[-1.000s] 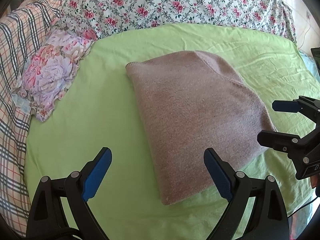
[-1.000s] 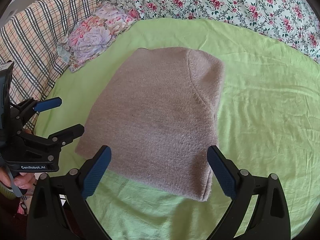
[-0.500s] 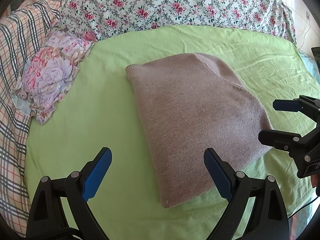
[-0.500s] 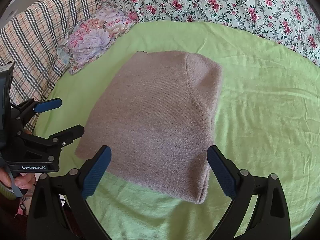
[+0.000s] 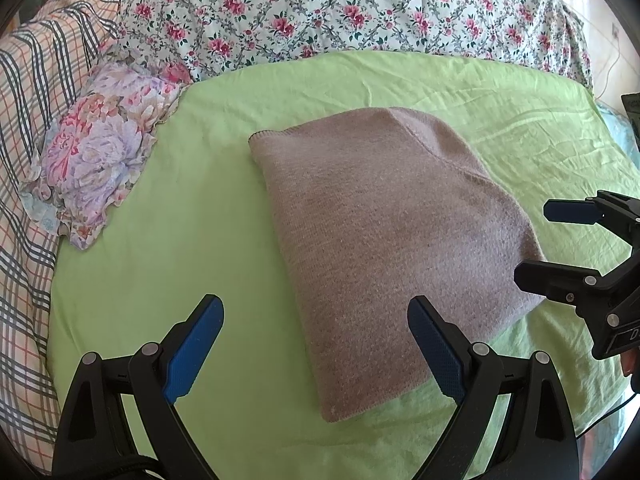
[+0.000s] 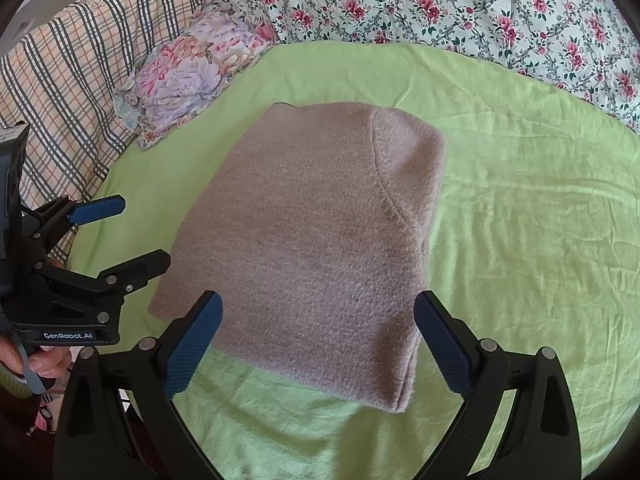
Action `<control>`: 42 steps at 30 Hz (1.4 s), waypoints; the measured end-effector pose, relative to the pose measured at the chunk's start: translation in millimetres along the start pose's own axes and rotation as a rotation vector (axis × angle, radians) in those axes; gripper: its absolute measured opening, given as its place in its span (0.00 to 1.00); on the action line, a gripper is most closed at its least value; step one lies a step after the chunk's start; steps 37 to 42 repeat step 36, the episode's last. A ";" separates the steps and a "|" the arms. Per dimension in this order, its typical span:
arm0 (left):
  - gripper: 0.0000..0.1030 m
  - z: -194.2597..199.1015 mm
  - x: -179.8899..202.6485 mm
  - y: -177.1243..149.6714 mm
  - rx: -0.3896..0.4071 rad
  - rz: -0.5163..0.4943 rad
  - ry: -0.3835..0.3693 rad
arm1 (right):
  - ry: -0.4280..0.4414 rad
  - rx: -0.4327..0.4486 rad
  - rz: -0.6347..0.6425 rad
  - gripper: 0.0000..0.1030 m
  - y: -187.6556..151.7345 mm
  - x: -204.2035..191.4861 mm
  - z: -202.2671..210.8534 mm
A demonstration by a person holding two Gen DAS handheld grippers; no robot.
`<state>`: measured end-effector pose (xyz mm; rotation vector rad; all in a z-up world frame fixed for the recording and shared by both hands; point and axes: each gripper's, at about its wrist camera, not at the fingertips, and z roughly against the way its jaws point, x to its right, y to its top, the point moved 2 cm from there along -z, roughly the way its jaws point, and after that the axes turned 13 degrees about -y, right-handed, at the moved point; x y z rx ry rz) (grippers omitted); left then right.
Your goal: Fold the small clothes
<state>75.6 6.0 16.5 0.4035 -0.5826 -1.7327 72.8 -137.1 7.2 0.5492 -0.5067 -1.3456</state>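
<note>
Little has moved in the past second: both grippers hover where they were, and the folded sweater has only slid slightly lower in each wrist view.

One mauve knit sweater (image 5: 384, 240) lies folded into a rough rectangle on a bed covered by one lime-green sheet (image 5: 192, 248). Two grippers flank it. The left gripper (image 5: 316, 352) hangs with its blue-padded fingers spread wide and holding nothing, the sweater's near corner lying ahead between them. The right gripper (image 6: 318, 348) is likewise wide apart and empty, with the sweater's near folded edge just beyond its fingertips.

From the right wrist view, the left gripper (image 6: 134, 232) shows at the sweater's left edge, its lower finger close to the near left corner; whether it touches the knit cannot be told. From the left wrist view, the right gripper (image 5: 536, 244) sits at the sweater's right edge.

Bare green sheet surrounds the sweater on all sides, widest to its right in the right wrist view. One floral pillow (image 5: 100, 160) rests at the sheet's far left edge, near but apart from the sweater. One rose-print quilt (image 5: 340, 4) borders the far side, and one plaid blanket (image 6: 76, 76) the left.
</note>
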 end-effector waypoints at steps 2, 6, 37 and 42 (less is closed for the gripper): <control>0.91 0.0 0.0 0.2 0.000 0.000 0.000 | 0.002 -0.001 0.001 0.94 1.3 1.8 -1.3; 0.91 0.0 0.4 -0.2 0.000 0.001 0.000 | 0.003 -0.001 0.001 0.94 2.4 2.8 -2.4; 0.91 -21.9 -5.8 23.6 -0.010 0.023 -0.002 | -0.010 -0.008 -0.043 0.94 14.5 23.1 -18.4; 0.91 -21.9 -5.8 23.6 -0.010 0.023 -0.002 | -0.010 -0.008 -0.043 0.94 14.5 23.1 -18.4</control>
